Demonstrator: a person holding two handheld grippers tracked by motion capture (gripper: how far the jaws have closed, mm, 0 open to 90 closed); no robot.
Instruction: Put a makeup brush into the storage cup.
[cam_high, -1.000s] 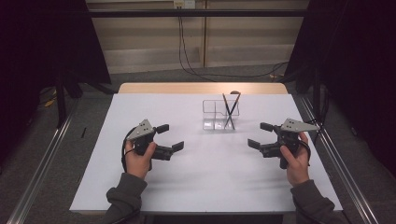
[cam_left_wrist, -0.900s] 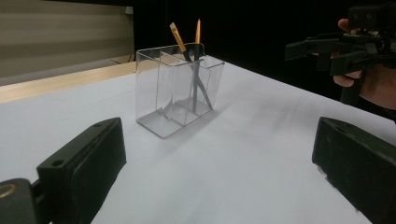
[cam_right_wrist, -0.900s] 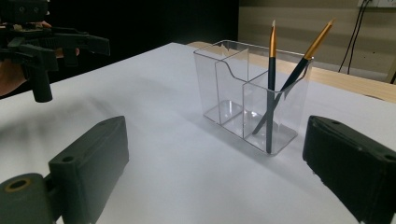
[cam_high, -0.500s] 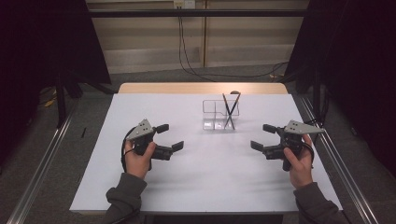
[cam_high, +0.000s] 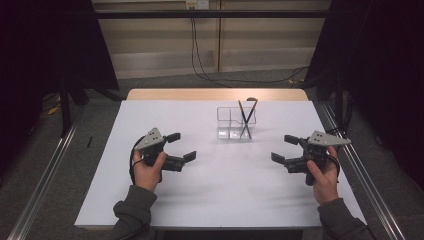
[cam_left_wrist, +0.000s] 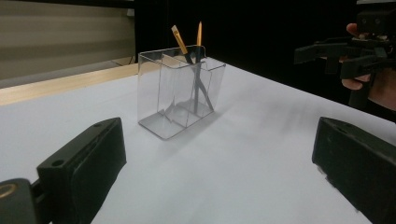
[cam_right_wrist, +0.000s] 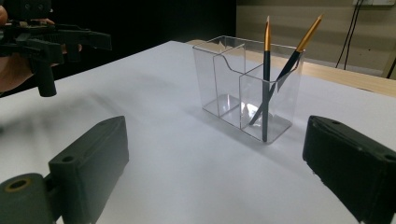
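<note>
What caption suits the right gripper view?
Open right gripper faces a clear organizer holding two brushes.

High view overhead, facing forward; both claw cameras low, near, perhaps converging on the shared clear organizer (cam_high: 236, 122).

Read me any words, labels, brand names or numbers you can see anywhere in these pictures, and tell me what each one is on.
No readable text anywhere.
Clear organizer: no label or print on its walls.
Two brushes in it: gold and dark handles, no marking legible.
White table: blank.
Left gripper and right gripper: black jaws and grey plates show screw holes, no lettering.
Wall outlet at the back: too small to tell.
</note>
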